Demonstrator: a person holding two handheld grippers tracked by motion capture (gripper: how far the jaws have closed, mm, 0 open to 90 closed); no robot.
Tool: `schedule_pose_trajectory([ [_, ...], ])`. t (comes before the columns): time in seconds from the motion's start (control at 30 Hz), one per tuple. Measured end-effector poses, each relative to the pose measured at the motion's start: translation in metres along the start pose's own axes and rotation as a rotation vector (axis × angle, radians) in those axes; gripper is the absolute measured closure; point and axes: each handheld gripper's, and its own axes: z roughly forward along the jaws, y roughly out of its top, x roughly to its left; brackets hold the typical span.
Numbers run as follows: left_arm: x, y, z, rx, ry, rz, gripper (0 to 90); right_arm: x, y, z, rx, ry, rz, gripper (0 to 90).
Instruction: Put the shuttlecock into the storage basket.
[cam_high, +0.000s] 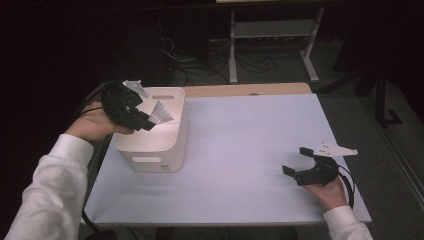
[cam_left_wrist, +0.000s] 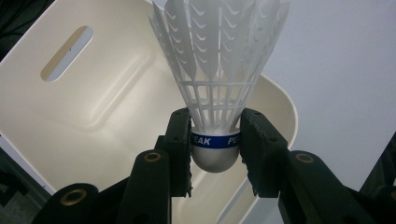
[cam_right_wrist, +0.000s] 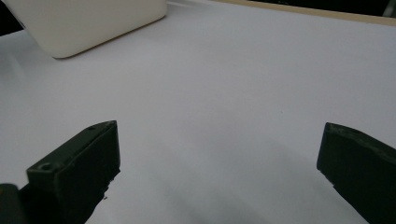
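While my left hand-held gripper (cam_left_wrist: 215, 144) pinches the shuttlecock (cam_left_wrist: 215, 70) by its rounded cork base, jaws pressed against the blue band on either side, I hold it over the open mouth of the cream storage bin (cam_high: 176, 131), so I judge the step in hand to be the drop-off: carrying is done and only the release is left. In the left gripper view the white feather skirt fans up and away from me, and past it I see the bin's smooth inner wall with its slotted handle hole (cam_left_wrist: 66, 52); nothing lies on the part of the bin's floor that shows. From the high view the shuttlecock (cam_high: 161, 113) sits above the bin's interior, nearer the bin's left rim than its right, with the skirt pointing toward the middle. My right hand-held gripper (cam_high: 299, 163) rests on the bench (cam_high: 240, 150) well to the right of the bin, jaws spread wide and holding nothing, with bare white surface between them in its own view. What the next move calls for, I think, is a small dip toward the bin's floor and then an easy spreading of the left jaws so the cork falls straight, without the feathers catching the rim or the light thing bouncing out.
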Motion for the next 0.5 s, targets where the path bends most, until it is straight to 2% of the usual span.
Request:
schedule_pose_trajectory([
  [0.5, 0.002, -0.005, 0.011, 0.018, -0.017, -0.011, 64.4, 0.0, 0.0, 0.0, 0.0, -0.002, -0.003, 0.0],
])
